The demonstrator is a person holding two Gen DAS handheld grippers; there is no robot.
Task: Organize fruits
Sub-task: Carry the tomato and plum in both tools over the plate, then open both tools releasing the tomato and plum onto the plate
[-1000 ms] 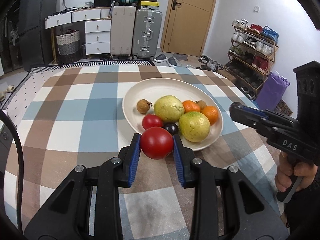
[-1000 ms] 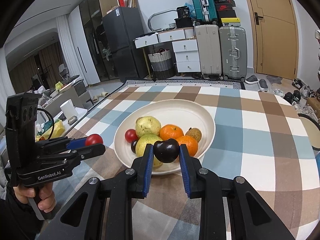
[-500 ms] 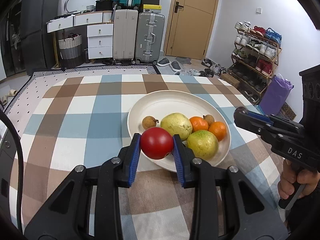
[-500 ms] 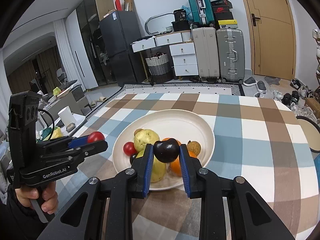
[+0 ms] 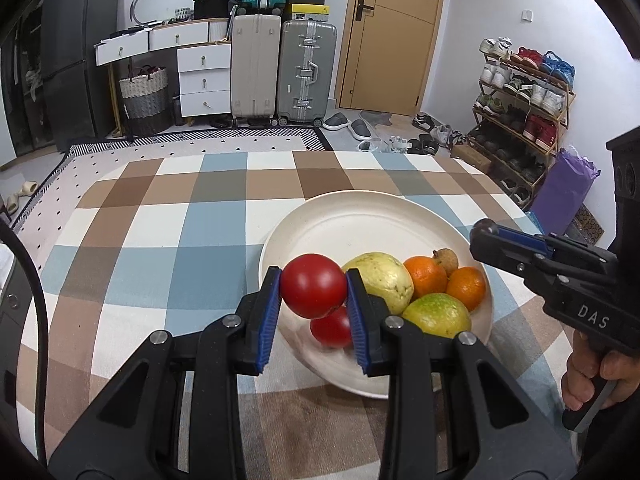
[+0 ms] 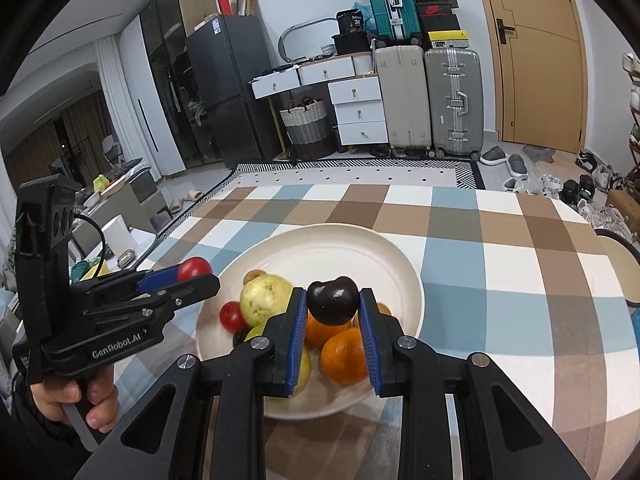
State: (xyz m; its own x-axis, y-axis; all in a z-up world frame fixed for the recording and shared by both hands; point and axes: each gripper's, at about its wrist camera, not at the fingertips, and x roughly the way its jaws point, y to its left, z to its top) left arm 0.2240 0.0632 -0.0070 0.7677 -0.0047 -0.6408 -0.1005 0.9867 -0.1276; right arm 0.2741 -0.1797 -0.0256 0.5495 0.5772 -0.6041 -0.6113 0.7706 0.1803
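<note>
A cream plate (image 5: 360, 216) (image 6: 320, 248) on the checked tablecloth holds two yellow-green guavas (image 5: 384, 280), two oranges (image 5: 426, 276), a small red tomato (image 5: 332, 330), a longan (image 5: 446, 258) and a dark fruit at the near left (image 6: 240, 336). My left gripper (image 5: 314, 292) is shut on a large red tomato (image 5: 314, 290) and holds it above the plate's left rim. My right gripper (image 6: 333, 300) is shut on a dark purple plum (image 6: 333, 299) and holds it above the oranges (image 6: 344, 354).
The checked table (image 5: 160, 240) extends left of and behind the plate. Suitcases (image 5: 280, 68), white drawers (image 5: 204, 80), a woven basket (image 5: 146, 94) and a shoe rack (image 5: 520, 96) stand beyond the table. A side table with clutter (image 6: 112, 236) sits at the left.
Both grippers have risen and moved forward over the plate with their fruit. The tomato now hangs over the plate's left rim, the plum over the oranges.
</note>
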